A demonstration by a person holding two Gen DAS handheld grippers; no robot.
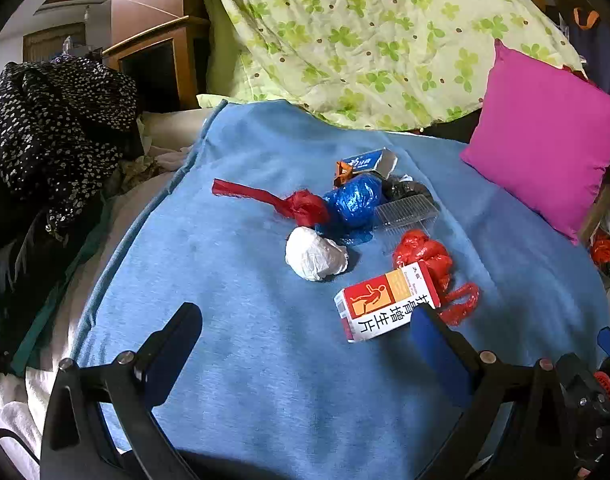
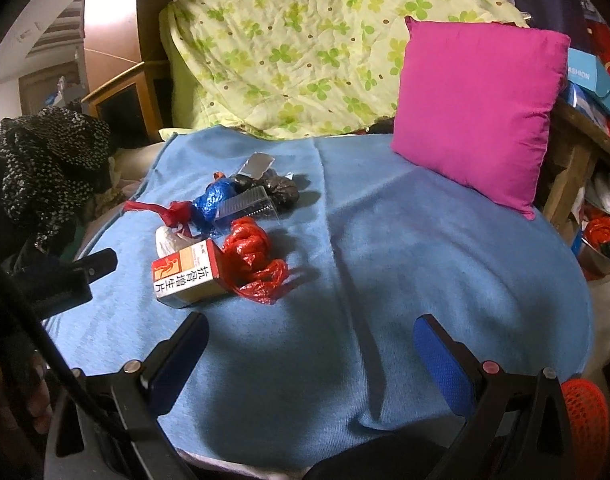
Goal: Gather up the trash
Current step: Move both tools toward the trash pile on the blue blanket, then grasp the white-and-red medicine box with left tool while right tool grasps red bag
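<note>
- a blue blanket (image 2: 405,240) covers the bed surface
- a green clover-print quilt (image 2: 305,48) is heaped at the far end
- a magenta cushion (image 2: 477,108) leans at the right, on the blanket's edge
- dark speckled clothing (image 1: 57,128) is piled at the left
- a wooden cabinet (image 1: 161,64) stands behind the pile
- a wooden stand (image 2: 573,168) with boxes is at the right

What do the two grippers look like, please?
Each gripper, left and right, has a black frame, silver bolts and two fingers with blue pads. An orange-red mesh part sits at the right gripper's side.
</note>
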